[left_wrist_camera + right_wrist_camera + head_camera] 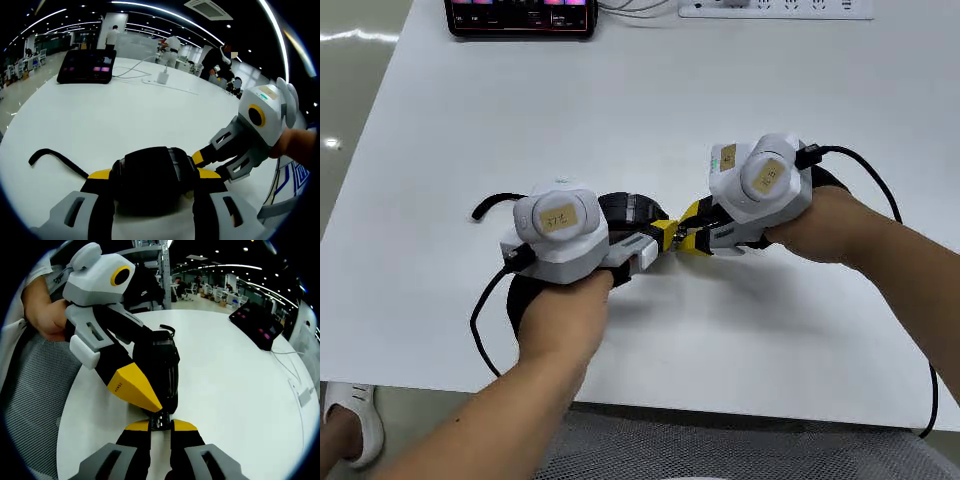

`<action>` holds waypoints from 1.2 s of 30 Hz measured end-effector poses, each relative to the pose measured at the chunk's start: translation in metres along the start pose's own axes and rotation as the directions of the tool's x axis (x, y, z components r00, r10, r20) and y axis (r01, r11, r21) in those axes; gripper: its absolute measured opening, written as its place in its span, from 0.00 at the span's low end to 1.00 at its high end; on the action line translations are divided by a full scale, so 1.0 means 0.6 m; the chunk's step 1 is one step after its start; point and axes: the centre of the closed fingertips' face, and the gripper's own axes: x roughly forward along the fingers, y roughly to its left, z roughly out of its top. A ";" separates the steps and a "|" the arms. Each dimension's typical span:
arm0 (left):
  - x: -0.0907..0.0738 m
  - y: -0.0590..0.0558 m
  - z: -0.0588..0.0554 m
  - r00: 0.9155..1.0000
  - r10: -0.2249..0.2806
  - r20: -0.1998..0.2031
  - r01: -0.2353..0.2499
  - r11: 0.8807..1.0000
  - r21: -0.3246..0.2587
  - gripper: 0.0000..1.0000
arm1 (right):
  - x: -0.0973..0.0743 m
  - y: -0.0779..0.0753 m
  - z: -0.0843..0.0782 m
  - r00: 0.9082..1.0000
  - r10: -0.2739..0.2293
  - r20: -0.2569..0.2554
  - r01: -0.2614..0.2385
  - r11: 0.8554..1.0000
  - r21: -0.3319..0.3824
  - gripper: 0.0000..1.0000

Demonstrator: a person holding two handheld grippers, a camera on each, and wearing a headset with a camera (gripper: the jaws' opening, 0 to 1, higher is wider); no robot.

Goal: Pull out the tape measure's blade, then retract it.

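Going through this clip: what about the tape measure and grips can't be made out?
Pulled-out length: head view, the meeting tips of the left gripper and right gripper cover it.
Markings on the tape measure: left gripper view, case dark, jaws cover its sides.
Pinched tab: right gripper view, too small to identify.
The dark device: head view, cut by top edge.

Matt black plastic tape measure (150, 177) (table (620, 95) smooth, white).
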 end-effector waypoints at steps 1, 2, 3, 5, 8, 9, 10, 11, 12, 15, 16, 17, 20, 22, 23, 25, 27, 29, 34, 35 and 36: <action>0.000 0.000 0.000 1.000 -0.001 0.001 0.001 1.000 -0.002 0.59 | 0.001 0.000 0.001 1.000 -0.001 0.001 0.001 1.000 0.001 0.11; 0.000 0.000 0.000 1.000 -0.001 0.000 0.001 1.000 0.000 0.59 | 0.001 0.000 0.002 1.000 -0.001 0.001 0.001 1.000 0.003 0.11; 0.000 0.000 0.000 1.000 -0.001 0.000 0.001 1.000 0.000 0.59 | 0.002 0.000 0.002 1.000 -0.002 0.002 0.002 1.000 0.003 0.11; 0.001 0.000 0.000 1.000 -0.001 0.002 0.001 1.000 0.000 0.59 | 0.002 0.000 0.002 1.000 -0.002 0.005 0.002 1.000 0.011 0.11; 0.001 0.000 0.000 1.000 -0.001 0.004 0.001 1.000 0.000 0.59 | 0.002 0.000 0.002 1.000 -0.003 0.008 0.003 1.000 0.014 0.11; 0.001 0.000 0.000 1.000 -0.001 0.005 0.001 1.000 0.000 0.59 | 0.002 0.000 0.002 1.000 -0.002 0.007 0.002 1.000 0.015 0.11; 0.001 0.000 0.000 1.000 -0.002 0.004 0.002 1.000 0.000 0.59 | 0.002 0.000 0.002 1.000 -0.003 0.006 0.003 1.000 0.014 0.11; 0.001 0.000 0.000 1.000 -0.002 0.005 0.002 1.000 0.000 0.60 | 0.002 0.000 0.002 1.000 -0.003 0.005 0.003 1.000 0.013 0.11; 0.001 0.000 0.000 1.000 -0.003 0.004 0.003 1.000 0.002 0.60 | 0.003 0.000 0.003 1.000 -0.004 0.006 0.004 1.000 0.015 0.11; 0.001 -0.001 0.000 1.000 -0.003 0.005 0.003 1.000 0.002 0.60 | 0.005 0.000 0.003 1.000 -0.005 0.005 0.005 1.000 0.014 0.11; 0.000 -0.001 0.000 1.000 -0.003 0.005 0.003 1.000 0.001 0.60 | 0.005 0.000 0.003 1.000 -0.005 0.005 0.005 1.000 0.020 0.11; 0.000 -0.001 0.001 1.000 -0.003 0.006 0.003 1.000 0.002 0.60 | 0.005 0.000 0.003 1.000 -0.004 0.006 0.004 1.000 0.018 0.11; 0.000 -0.001 0.000 1.000 -0.003 0.006 0.003 1.000 0.002 0.60 | 0.006 -0.001 0.003 1.000 -0.006 0.007 0.006 1.000 0.019 0.11; 0.000 -0.002 0.000 1.000 -0.002 0.008 0.002 1.000 0.005 0.60 | 0.007 -0.001 0.003 1.000 -0.009 0.005 0.009 1.000 0.021 0.12; 0.000 -0.002 0.000 1.000 -0.002 0.008 0.002 1.000 0.004 0.60 | 0.007 0.000 0.003 1.000 -0.009 0.004 0.009 1.000 0.023 0.12; 0.000 -0.002 0.001 1.000 -0.004 0.013 0.004 1.000 0.010 0.61 | 0.008 0.000 0.003 1.000 -0.012 0.003 0.012 1.000 0.017 0.12; 0.000 -0.003 0.000 1.000 -0.008 0.011 0.008 1.000 0.013 0.61 | 0.009 0.001 0.003 1.000 -0.011 0.000 0.011 1.000 0.021 0.13; 0.000 -0.003 0.000 1.000 -0.008 0.010 0.008 1.000 0.014 0.61 | 0.010 0.001 0.002 1.000 -0.013 -0.003 0.013 1.000 0.014 0.13; -0.001 -0.004 0.000 1.000 -0.010 0.004 0.010 1.000 0.015 0.62 | 0.011 0.008 0.005 1.000 0.002 0.009 -0.003 0.999 0.041 0.18; -0.001 -0.004 0.000 1.000 -0.010 0.003 0.010 1.000 0.016 0.62 | 0.011 0.008 0.006 1.000 0.001 0.008 -0.002 0.999 0.038 0.19; -0.001 -0.004 0.000 1.000 -0.011 0.001 0.011 1.000 0.016 0.62 | 0.011 0.008 0.006 1.000 -0.001 0.007 0.001 0.999 0.033 0.19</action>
